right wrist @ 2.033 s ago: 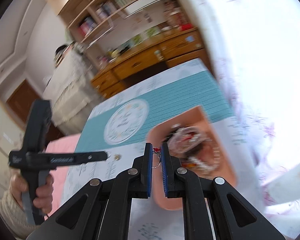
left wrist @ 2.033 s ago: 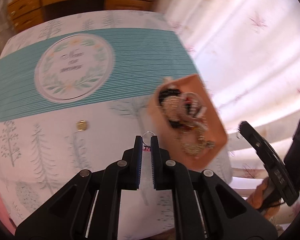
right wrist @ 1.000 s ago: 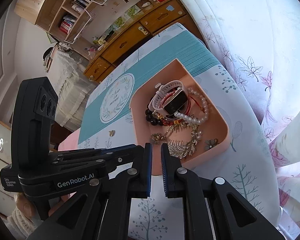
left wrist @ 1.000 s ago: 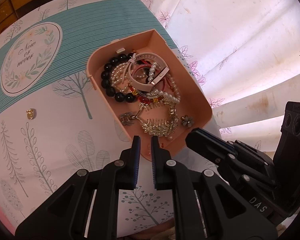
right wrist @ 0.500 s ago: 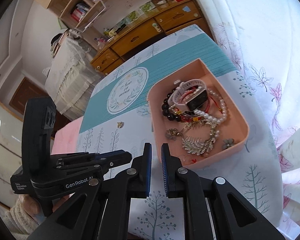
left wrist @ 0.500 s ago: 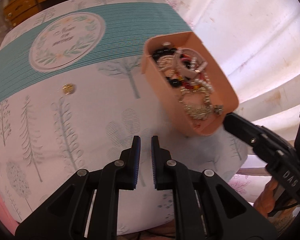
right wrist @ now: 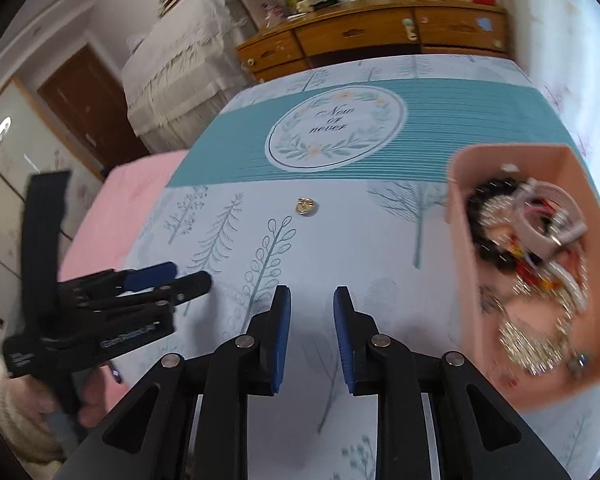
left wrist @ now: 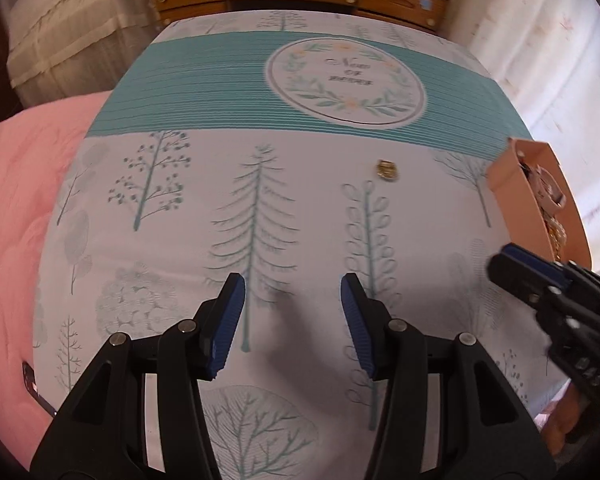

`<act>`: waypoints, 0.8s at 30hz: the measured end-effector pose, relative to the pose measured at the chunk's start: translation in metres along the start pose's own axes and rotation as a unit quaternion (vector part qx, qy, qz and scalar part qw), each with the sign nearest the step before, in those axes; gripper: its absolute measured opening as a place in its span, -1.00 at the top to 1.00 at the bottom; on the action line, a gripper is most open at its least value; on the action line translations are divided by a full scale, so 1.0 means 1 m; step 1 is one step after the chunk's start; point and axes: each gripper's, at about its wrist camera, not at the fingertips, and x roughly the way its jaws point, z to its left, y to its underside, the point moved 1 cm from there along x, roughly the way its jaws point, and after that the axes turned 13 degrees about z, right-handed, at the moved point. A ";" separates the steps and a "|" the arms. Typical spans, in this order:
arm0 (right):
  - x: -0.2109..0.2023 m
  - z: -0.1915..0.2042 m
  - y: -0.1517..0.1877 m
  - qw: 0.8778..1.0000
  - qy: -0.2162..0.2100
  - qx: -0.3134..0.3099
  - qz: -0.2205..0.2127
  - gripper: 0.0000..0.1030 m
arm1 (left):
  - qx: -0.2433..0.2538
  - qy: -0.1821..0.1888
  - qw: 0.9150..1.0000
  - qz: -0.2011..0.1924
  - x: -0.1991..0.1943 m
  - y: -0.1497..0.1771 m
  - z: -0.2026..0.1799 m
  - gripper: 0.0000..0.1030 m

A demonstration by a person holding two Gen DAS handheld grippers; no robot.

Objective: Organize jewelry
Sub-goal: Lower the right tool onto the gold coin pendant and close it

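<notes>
A small gold jewelry piece (left wrist: 387,169) lies alone on the tree-print tablecloth; it also shows in the right wrist view (right wrist: 306,206). A pink tray (right wrist: 466,280) full of bracelets, beads, a watch and a silver comb stands at the right; its corner shows in the left wrist view (left wrist: 512,184). My left gripper (left wrist: 292,300) is open and empty above the cloth, short of the gold piece. My right gripper (right wrist: 308,304) is open and empty, just left of the tray. The left gripper also shows in the right wrist view (right wrist: 188,278).
A teal stripe with a round "Now or never" emblem (left wrist: 346,80) crosses the far half of the table. A pink bedspread (left wrist: 16,208) lies left of the table. A wooden dresser (right wrist: 372,36) stands behind. Curtains hang at the right.
Both grippers have opened; they were shut earlier, with a small ring at their tips two seconds ago. Both have swung left, away from the tray, toward the gold piece.
</notes>
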 end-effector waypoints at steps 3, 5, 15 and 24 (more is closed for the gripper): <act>0.030 0.014 -0.017 0.999 0.035 -0.021 0.000 0.57 | -0.010 0.004 1.000 -0.002 0.003 0.000 0.007 0.09; 0.044 0.022 -0.027 0.998 0.053 -0.036 -0.009 0.57 | -0.011 0.006 1.000 -0.003 0.004 -0.001 0.009 0.09; 0.096 0.035 -0.069 0.994 0.090 -0.065 0.004 0.38 | -0.035 -0.008 0.999 -0.018 0.014 -0.016 0.025 0.09; 0.110 0.050 -0.088 0.986 0.142 -0.090 -0.017 0.38 | -0.045 -0.019 0.998 -0.027 0.022 -0.025 0.033 0.09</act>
